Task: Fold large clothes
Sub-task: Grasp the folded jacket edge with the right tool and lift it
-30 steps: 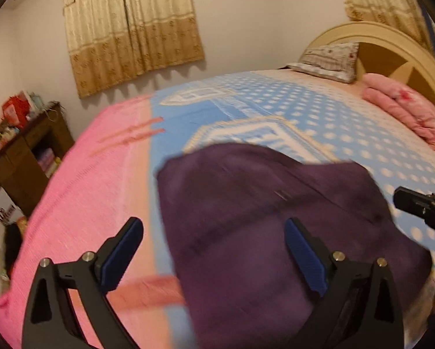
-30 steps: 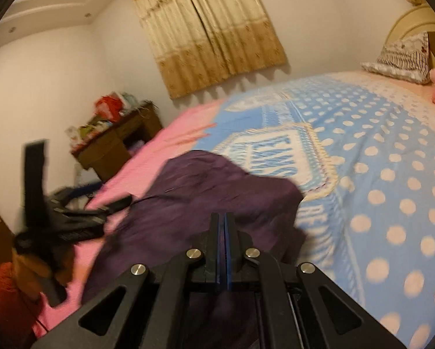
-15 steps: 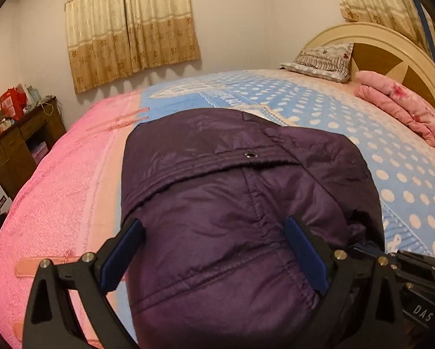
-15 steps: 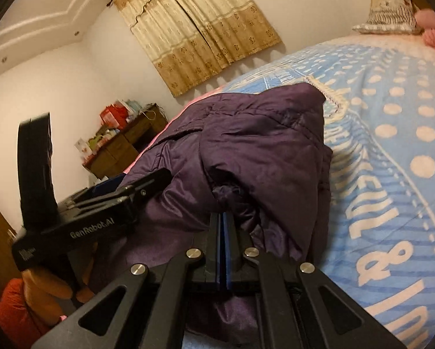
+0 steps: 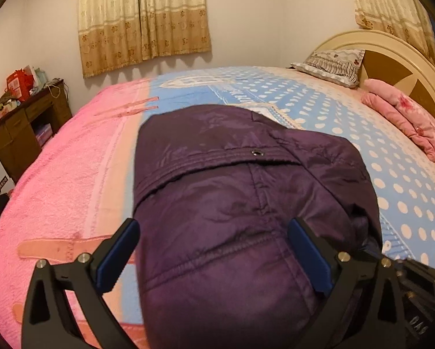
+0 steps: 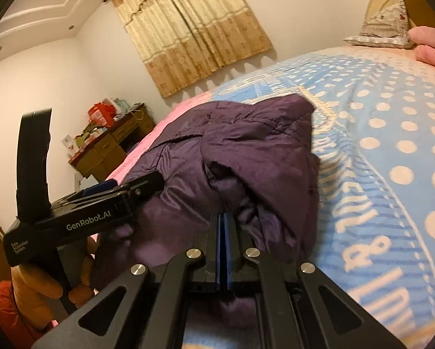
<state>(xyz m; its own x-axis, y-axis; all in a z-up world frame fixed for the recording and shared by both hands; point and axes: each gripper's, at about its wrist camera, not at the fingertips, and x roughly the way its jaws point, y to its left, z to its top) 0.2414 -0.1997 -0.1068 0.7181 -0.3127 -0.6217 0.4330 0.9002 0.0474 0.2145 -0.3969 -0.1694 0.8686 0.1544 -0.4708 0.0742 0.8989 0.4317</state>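
1. My left tongs straddle the purple jacket, whose near end runs off the bottom of the left wrist view.
2. From my right wrist view, the jacket's underside and whatever fabric sits between the closed right tongs stay hidden; I cannot tell if cloth is pinched there.
3. The hand carrying the left tool is half covered by its black handle.
4. Clutter on the dark wooden cabinet is too small to identify.
5. The headboard and pink bedding are cropped by the lens edge.
6. Lettering on the blue bedspread is cut off and partly covered.
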